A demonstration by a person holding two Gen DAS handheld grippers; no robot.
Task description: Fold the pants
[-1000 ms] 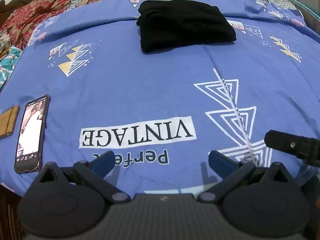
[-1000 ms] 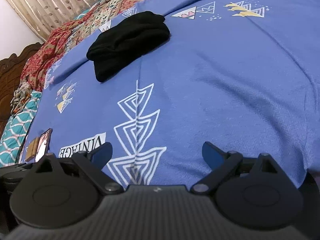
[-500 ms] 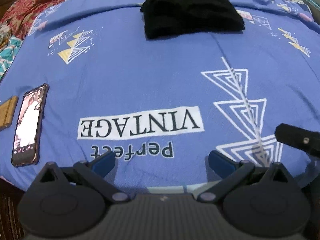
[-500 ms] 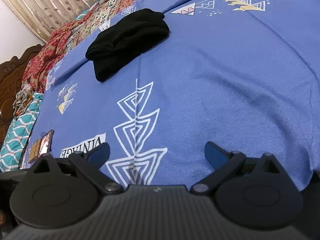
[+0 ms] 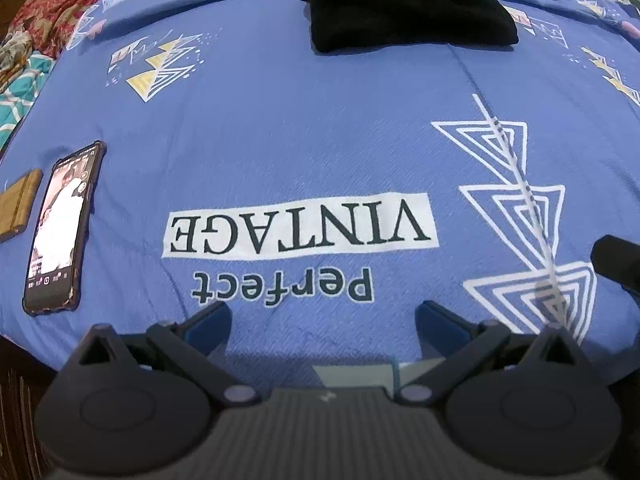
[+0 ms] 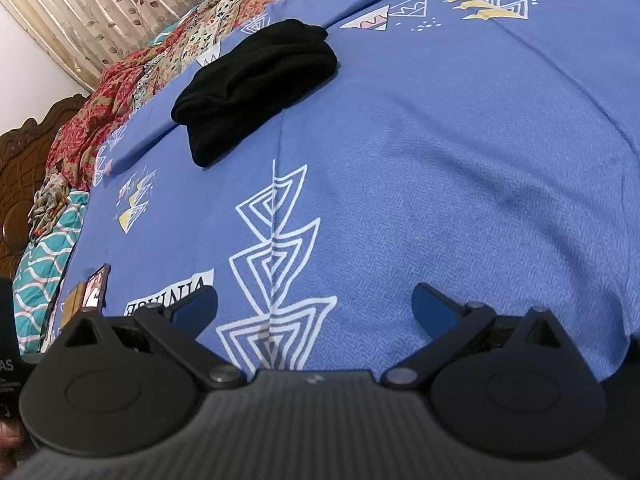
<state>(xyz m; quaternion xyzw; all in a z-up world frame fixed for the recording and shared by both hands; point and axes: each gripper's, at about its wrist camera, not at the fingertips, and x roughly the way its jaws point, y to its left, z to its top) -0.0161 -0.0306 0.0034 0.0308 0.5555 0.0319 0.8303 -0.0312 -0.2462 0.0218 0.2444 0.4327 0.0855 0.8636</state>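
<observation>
Far beyond both gaping hand-held grippers (image 5: 323,314) (image 6: 314,302) lie folded black pants (image 5: 404,4).

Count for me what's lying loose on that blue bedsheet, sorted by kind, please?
Folded black pants: 1
Phone: 1
Brown wooden block: 1
Total: 3 things on the sheet. Both grippers, left and right, are open and hold nothing.
</observation>
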